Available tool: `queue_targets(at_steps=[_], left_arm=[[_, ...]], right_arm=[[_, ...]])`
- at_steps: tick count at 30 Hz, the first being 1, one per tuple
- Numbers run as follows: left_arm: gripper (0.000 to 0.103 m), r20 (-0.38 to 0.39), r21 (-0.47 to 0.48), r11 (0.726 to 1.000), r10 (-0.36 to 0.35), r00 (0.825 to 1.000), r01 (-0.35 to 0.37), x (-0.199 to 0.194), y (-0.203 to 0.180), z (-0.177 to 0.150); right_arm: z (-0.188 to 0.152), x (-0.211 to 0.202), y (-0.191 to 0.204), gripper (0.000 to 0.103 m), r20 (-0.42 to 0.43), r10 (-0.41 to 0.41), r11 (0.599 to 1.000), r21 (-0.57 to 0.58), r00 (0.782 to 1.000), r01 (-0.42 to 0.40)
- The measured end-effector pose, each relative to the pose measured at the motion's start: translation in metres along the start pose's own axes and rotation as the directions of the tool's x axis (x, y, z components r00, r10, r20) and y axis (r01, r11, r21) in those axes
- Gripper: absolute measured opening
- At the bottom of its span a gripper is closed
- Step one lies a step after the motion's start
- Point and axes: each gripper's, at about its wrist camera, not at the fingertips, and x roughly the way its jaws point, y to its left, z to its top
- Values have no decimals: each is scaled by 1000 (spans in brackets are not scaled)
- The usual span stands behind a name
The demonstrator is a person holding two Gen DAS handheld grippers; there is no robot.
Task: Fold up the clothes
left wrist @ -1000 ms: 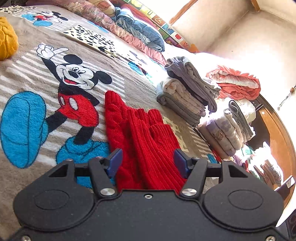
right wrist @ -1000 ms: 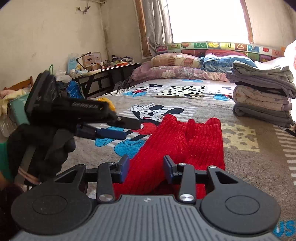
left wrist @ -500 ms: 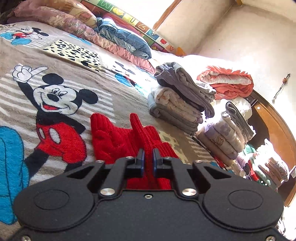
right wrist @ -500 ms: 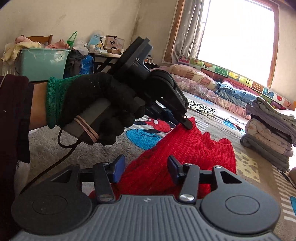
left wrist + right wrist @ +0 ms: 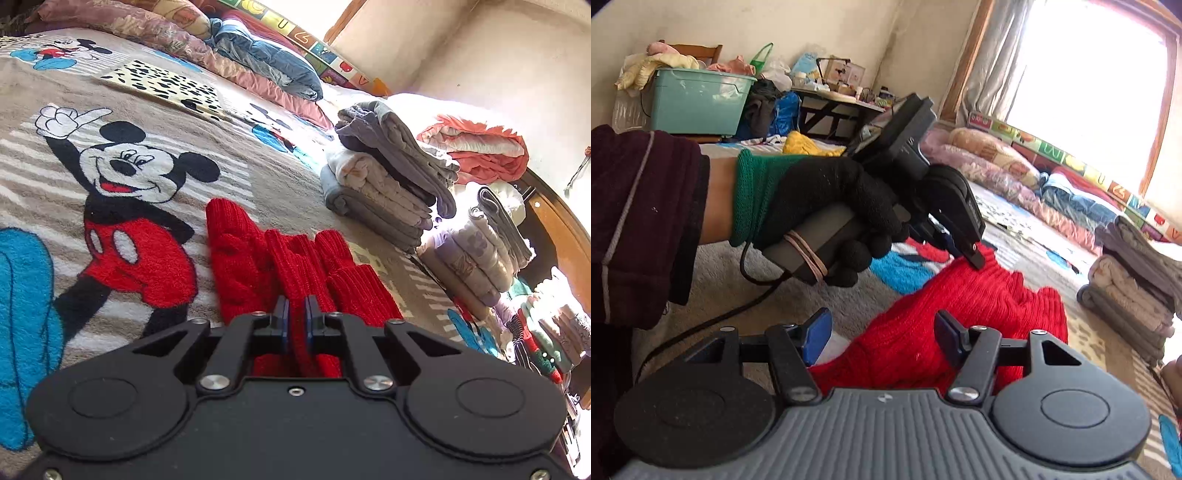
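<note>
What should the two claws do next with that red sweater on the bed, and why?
Probably the right gripper should close on the near edge of the red sweater. The left gripper is shut on a ridge of the knit, while the right one is open with red fabric lying between its fingers. With both ends held, the piece could be lifted and folded over.

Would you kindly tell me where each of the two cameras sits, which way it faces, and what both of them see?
Left wrist: on the left tongs, low over the cartoon-mouse blanket, facing the folded stacks; tongs shut on the red sweater.
Right wrist: on the open right tongs, facing the window; shows the gloved left hand gripping the left tongs.
Shared: sweater, blanket, grey folded stack, pillows.
</note>
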Motion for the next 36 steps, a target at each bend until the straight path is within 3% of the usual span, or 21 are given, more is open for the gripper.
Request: queue_targets(at_steps=[1,3,5,13,15,18,21,23,24,26,29,36], left_arm=[[6,-5,1,1000,11,1000,-11,2,1,-2],[6,-5,-9,1000,25,1000,-25,4,3,-4],[6,0,-3,1000,26,1000,-26,2,2,-4],[6,31,41,999,19,999,-20,-8,-7,-2],[7,23,50,997,59,998,-60,-5,-8,-2],[26,52,72,990,117,992,-121,-11,-11,0],[29,138,132,986,80,987,-98,-27,-24,4],[29,145,182,982,18,989,-44,-28,-33,3],[29,132,218,976,-3,991,-26,-24,-39,0],[29,85,281,959,21,996,-44,-9,-46,-7],[31,14,364,920,153,988,-147,19,-42,-21],[33,37,415,893,173,984,-173,19,-45,-27]], right_arm=[[0,2,4,63,12,12,999,-30,1000,-11],[-6,15,10,64,-55,53,997,-60,997,-56],[-16,23,10,71,-120,96,995,-7,988,-98],[-5,0,-5,69,-116,164,986,57,980,-158],[1,7,-18,68,-99,134,989,80,986,-126],[11,17,-38,70,-76,89,990,116,993,-80],[20,27,-58,70,-54,42,988,152,998,-34],[20,36,-69,70,-51,22,984,180,998,-13],[18,44,-75,71,-64,29,980,199,998,-16],[12,56,-82,71,-98,57,968,247,994,-31],[2,67,-74,79,-149,92,966,253,985,-52],[-9,79,-58,92,-195,120,970,230,973,-73]])
